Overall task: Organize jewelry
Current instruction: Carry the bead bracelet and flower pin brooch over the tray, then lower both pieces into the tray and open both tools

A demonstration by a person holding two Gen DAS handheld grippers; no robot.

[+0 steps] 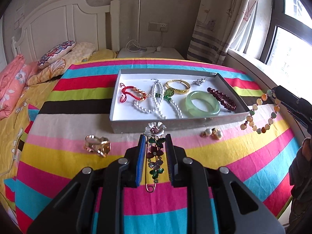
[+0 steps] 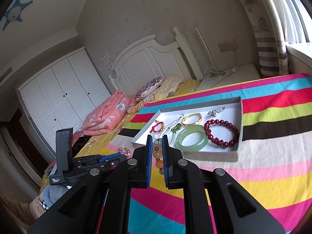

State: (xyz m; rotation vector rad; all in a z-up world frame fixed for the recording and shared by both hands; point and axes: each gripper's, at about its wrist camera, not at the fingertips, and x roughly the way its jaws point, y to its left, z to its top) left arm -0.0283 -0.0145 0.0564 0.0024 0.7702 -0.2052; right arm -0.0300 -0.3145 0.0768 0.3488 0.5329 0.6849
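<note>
Jewelry is split two ways: most of it sits in the white tray (image 1: 117,105), the rest is on the striped cloth (image 1: 58,136) or in your grippers.

Left gripper (image 1: 155,142): jaws narrow, closed on the flower brooch (image 1: 155,148). You hold it by the mid stem, silver flower head sticking out past the tips, safety-pin loop hanging back toward the camera. Gripping along its length probably keeps it from swinging, and the head leads into the tray.

Right gripper (image 2: 157,142): fully closed on the multicolour bead bracelet (image 1: 259,113). In the left view it hangs as a loose loop from the tips, clear of the cloth, just off the tray's right end. A pinch on a bead or two is enough because the strand drapes on its own.

Already in the tray: red cord bracelet (image 1: 134,94), pearl strand (image 1: 158,101), gold bangle (image 1: 178,86), jade bangle (image 1: 202,105), dark red bead bracelet (image 1: 222,98), and a small silver piece (image 1: 198,81). They're spread apart, presumably so nothing tangles.

On the cloth, not yet moved: gold ring (image 1: 97,145) at the left, pearl earrings (image 1: 212,133) just in front of the tray's near wall.

My read: both pieces are mid-carry toward the tray. Free space looks tight; the front-left corner is the barest spot. Watch the hanging loop doesn't snag the tray wall.
</note>
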